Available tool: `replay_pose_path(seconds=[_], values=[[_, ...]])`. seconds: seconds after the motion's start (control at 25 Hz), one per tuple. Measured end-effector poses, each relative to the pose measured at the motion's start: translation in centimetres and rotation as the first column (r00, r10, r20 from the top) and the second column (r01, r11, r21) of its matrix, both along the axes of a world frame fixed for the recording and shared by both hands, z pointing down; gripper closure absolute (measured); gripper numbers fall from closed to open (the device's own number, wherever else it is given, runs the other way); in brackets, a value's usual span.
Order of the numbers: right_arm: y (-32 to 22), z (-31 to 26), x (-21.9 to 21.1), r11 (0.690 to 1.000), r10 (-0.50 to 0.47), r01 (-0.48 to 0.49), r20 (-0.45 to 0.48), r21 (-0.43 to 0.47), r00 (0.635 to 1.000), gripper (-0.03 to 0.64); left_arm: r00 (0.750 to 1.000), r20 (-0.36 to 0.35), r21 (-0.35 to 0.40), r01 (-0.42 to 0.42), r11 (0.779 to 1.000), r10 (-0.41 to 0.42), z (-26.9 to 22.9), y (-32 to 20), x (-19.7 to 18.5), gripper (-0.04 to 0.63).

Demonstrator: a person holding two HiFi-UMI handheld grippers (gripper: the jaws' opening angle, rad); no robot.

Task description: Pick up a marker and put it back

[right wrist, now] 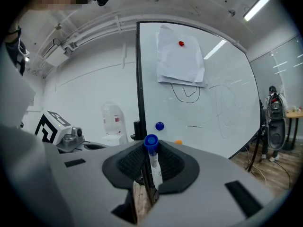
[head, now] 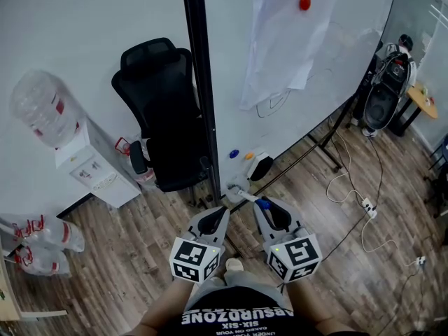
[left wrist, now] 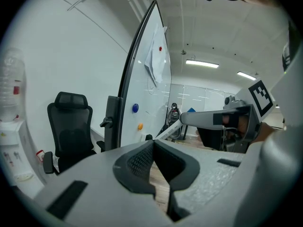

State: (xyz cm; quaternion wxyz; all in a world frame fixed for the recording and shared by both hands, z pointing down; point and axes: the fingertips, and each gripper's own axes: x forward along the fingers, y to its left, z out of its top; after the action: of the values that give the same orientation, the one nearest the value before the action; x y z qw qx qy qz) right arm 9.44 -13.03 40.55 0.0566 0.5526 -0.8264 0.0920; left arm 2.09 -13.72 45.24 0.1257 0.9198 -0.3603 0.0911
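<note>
A marker with a white body and a blue cap stands upright between the pads of my right gripper, which is shut on it. In the head view the marker sticks out up-left from the right gripper, close to the foot of the whiteboard. My left gripper hangs beside it, to the left. Its jaws are shut with nothing between them. The left gripper view shows the marker's body in the right gripper at mid right.
The whiteboard's black frame post rises ahead. Blue and orange magnets and a white eraser sit low on the board; a red magnet pins paper. A black chair and a water dispenser stand left. Cables lie on the floor.
</note>
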Motion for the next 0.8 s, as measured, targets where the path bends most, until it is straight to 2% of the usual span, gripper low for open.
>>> replay_pose_path(seconds=[0.8], values=[[2.2,2.6,-1.5,0.997,-0.025,0.022,-0.038,-0.079,0.999,0.546,1.000,-0.014,-0.002,-0.014,1.000,0.014,0.1,2.0,-0.5,0.588]])
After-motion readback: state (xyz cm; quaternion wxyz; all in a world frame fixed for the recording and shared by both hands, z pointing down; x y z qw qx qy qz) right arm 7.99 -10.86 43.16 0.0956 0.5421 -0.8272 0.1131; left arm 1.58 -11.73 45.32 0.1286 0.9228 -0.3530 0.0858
